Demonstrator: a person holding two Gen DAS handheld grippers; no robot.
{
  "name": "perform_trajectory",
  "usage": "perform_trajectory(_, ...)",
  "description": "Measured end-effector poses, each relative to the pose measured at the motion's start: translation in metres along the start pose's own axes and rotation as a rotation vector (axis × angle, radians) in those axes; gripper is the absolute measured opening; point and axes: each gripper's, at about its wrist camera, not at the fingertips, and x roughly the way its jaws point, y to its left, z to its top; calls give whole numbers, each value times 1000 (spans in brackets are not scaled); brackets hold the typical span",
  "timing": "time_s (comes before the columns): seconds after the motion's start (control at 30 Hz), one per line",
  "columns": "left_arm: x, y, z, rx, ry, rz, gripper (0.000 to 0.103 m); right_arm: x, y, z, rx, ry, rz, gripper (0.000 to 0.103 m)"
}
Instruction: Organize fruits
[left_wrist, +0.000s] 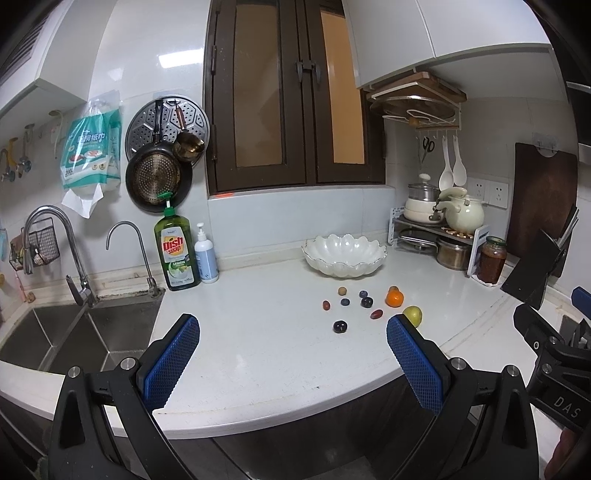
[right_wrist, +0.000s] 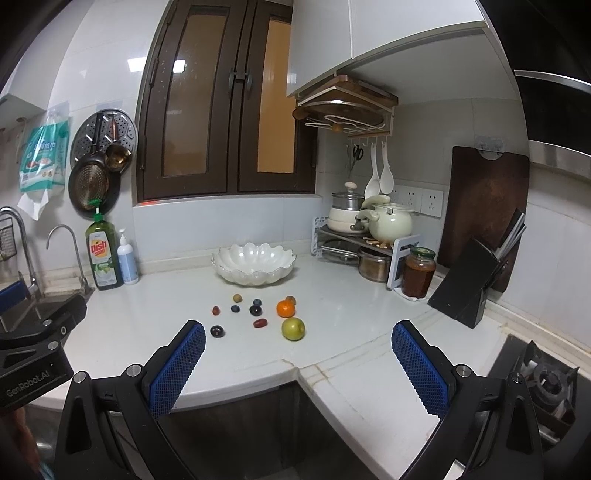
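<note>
**White counter, loose fruit, both grippers held wide apart**

White stone countertop (left_wrist: 258, 332) is being shown from both wrist cameras, with small fruits being left scattered on it, apart from one another, in front of a scalloped white bowl (left_wrist: 344, 255). The bowl is being kept near the back wall below a dark-framed window (left_wrist: 295, 92), and nothing is being seen inside it.

Among the fruit, an orange (right_wrist: 285, 308) is being shown beside a small brown fruit (right_wrist: 291, 300) that is touching it or just behind it. A green fruit (right_wrist: 293, 329) is lying nearest the counter edge, with a reddish oval fruit (right_wrist: 260, 323) just to its left. A dark round fruit (right_wrist: 217, 331) is lying further left, and several smaller dark, red and tan pieces are being seen between these and the bowl.

The left gripper (left_wrist: 293, 332) is being held above the counter's front edge, its jaws spread wide and nothing being gripped between the blue pads (left_wrist: 170, 363). The right gripper (right_wrist: 297, 341) is likewise being held with its jaws fully apart and empty, the green fruit being framed between its fingers but well ahead of them. Each gripper's black body is being caught at the edge of the other's view.

A green dish soap bottle (left_wrist: 177, 251) and a white pump bottle (left_wrist: 205, 254) are being kept by the sink (left_wrist: 55, 339). On the right, a jar (right_wrist: 418, 272), pots on a rack and a knife block (right_wrist: 469, 284) are being kept against the wall.
</note>
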Motion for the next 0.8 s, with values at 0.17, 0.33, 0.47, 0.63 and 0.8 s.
perform_trajectory(0.17,0,-1,1,3,-3,5,103,0,0,-1,-1,-3,0,102)
perform_trajectory(0.33,-1,0,2,6,-7,4,103,0,1,-1,-1,-4,1,102)
perform_trajectory(0.47,-1,0,3,5,-7,4,103,-1,1,0,0,-5,-2,102)
perform_trajectory(0.63,-2,0,3,10,-6,5,103,-1,1,0,0,-4,-2,102)
perform_trajectory(0.8,-2,-1,2,12,-8,7,103,-1,1,0,-1,-6,-3,102)
